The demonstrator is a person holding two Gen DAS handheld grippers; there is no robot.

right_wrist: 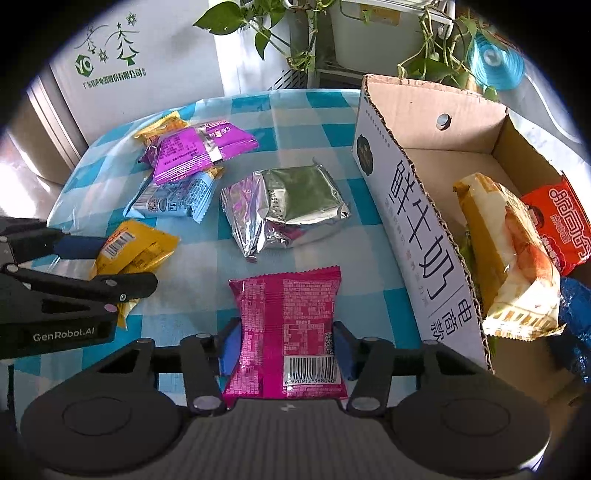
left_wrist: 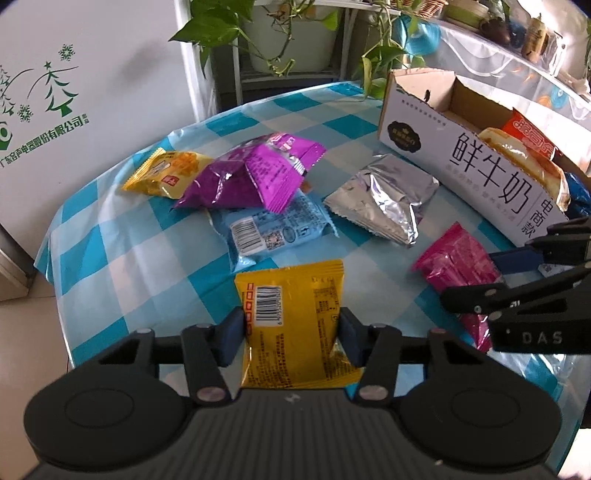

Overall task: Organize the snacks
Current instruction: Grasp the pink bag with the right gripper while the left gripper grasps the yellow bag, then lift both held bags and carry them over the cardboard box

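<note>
My left gripper point(left_wrist: 291, 334) is shut on a yellow snack packet point(left_wrist: 295, 317), held just above the checked tablecloth; it also shows in the right wrist view point(right_wrist: 136, 251). My right gripper point(right_wrist: 286, 345) is shut on a pink snack packet point(right_wrist: 288, 332), also seen in the left wrist view point(left_wrist: 458, 266). A white cardboard box point(right_wrist: 417, 236) stands to the right and holds a bread packet point(right_wrist: 513, 254) and a red packet point(right_wrist: 557, 221). Loose on the table lie a silver packet point(right_wrist: 288, 210), a purple packet point(right_wrist: 192, 151), a light blue packet point(right_wrist: 173, 195) and a small yellow packet point(left_wrist: 166, 173).
The round table point(left_wrist: 110, 229) has a blue and white checked cloth; its edge curves close on the left. A white appliance point(left_wrist: 74, 92) stands behind on the left. Potted plants point(left_wrist: 280, 33) and a shelf stand behind the table.
</note>
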